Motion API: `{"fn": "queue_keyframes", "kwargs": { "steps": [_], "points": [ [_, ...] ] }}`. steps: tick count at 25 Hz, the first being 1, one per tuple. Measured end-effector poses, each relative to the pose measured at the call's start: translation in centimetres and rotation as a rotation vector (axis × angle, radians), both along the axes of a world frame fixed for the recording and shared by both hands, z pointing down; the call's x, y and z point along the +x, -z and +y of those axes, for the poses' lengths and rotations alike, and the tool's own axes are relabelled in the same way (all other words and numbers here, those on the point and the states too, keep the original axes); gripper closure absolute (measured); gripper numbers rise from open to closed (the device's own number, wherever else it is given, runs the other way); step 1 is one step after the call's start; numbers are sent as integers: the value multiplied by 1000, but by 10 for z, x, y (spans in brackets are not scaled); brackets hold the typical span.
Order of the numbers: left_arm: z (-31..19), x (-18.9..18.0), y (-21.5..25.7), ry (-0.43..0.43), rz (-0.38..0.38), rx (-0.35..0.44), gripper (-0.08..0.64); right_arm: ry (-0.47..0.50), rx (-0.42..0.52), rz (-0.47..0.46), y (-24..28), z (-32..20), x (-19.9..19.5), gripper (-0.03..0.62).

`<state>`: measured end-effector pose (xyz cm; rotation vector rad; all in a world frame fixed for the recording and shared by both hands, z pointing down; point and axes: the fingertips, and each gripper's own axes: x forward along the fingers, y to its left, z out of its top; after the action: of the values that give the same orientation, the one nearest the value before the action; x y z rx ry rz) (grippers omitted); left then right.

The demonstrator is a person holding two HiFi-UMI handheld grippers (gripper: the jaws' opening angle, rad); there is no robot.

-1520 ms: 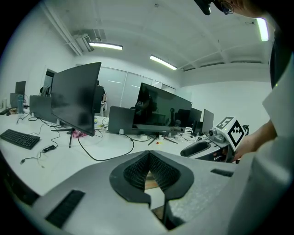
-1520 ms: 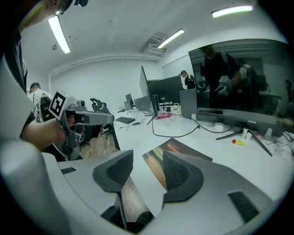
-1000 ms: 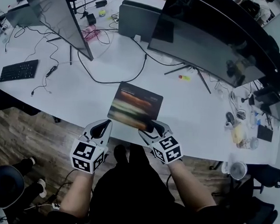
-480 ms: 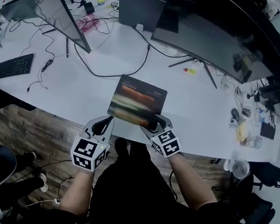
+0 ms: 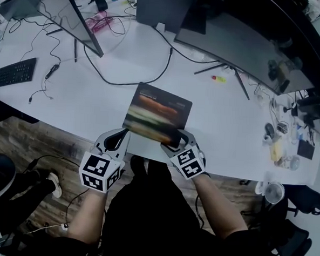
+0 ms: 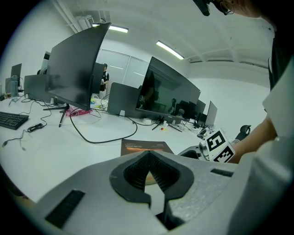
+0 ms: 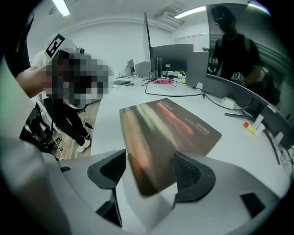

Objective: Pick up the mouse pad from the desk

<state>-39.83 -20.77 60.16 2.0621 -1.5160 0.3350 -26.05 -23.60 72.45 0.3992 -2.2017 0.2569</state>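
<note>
The mouse pad point(image 5: 158, 116), dark with a blurred orange and green print, lies flat on the white desk point(image 5: 96, 104) near its front edge. My right gripper point(image 5: 175, 139) is at the pad's near right corner, pointing steeply down. Its jaws are opening, and the pad's near corner point(image 7: 151, 179) lies between them with neither pad pressing on it. My left gripper point(image 5: 117, 140) hovers at the desk's front edge, just left of the pad's near left corner, shut on nothing. In the left gripper view the mouse pad point(image 6: 146, 147) lies beyond the shut jaws, with the right gripper's marker cube point(image 6: 217, 146) beside it.
A big curved monitor point(image 5: 246, 43) stands at the back right and a flat monitor point(image 5: 64, 10) at the back left. A black cable point(image 5: 125, 82) loops just behind the pad. A keyboard point(image 5: 14, 72) lies far left. Small clutter point(image 5: 280, 145) sits at the right end.
The right gripper has sunk toward the desk at the pad's near corner and its jaws have spread wider. The left gripper has dropped a little by the desk edge.
</note>
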Motion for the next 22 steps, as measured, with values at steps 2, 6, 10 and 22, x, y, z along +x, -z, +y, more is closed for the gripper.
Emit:
{"fn": "queue_keyframes", "kwargs": {
  "steps": [2,6,10,22],
  "points": [
    [0,0,1,3,3,1,552,-6,3,2,0,-2,1,299],
    [1,1,4,5,9,2,552,3,19,2,1,-4,1,301],
    [4,3,3,3,16,0,552,16,26,2,0,-2,0,307],
    [3,4,2,-10,24,0,552,6,50,-6,2,-8,2,422]
  ]
}}
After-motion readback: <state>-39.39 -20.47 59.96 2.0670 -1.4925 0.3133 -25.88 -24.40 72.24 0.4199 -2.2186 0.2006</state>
